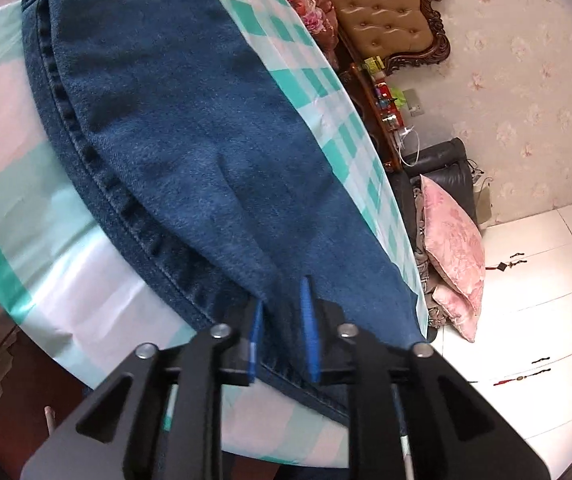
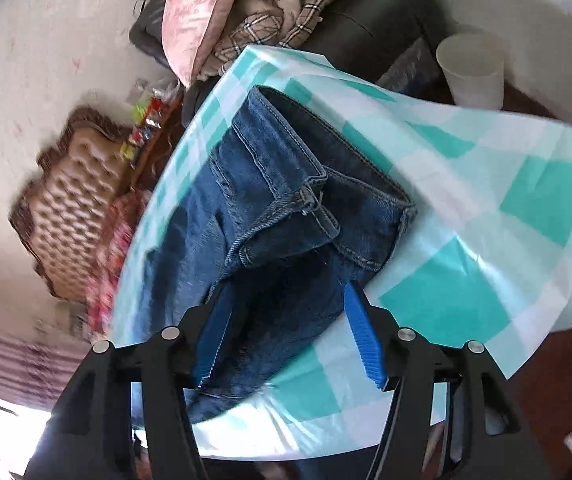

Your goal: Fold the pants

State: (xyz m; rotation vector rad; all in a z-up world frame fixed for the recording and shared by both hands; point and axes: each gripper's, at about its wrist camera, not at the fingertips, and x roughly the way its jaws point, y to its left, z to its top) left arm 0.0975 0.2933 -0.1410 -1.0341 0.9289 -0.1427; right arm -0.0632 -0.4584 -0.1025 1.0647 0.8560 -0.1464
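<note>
Dark blue jeans (image 1: 174,120) lie folded on a table under a teal-and-white checked cloth (image 1: 26,200). In the left wrist view my left gripper (image 1: 283,320) sits at the near end of the jeans. Its blue pads stand slightly apart, and a raised ridge of denim runs between them. In the right wrist view the jeans (image 2: 278,208) show their waistband and belt loops, with the checked cloth (image 2: 486,200) around them. My right gripper (image 2: 290,320) stands wide open over the near edge of the denim, and its pads (image 2: 214,336) do not press on it.
The table edge runs close beside the jeans on both sides. A pink cushion (image 1: 452,248) and a dark chair (image 2: 366,12) with a plaid blanket stand beyond it. A tufted brown headboard (image 1: 382,8), a white bin (image 2: 472,72) and white wardrobe doors (image 1: 546,300) lie further off.
</note>
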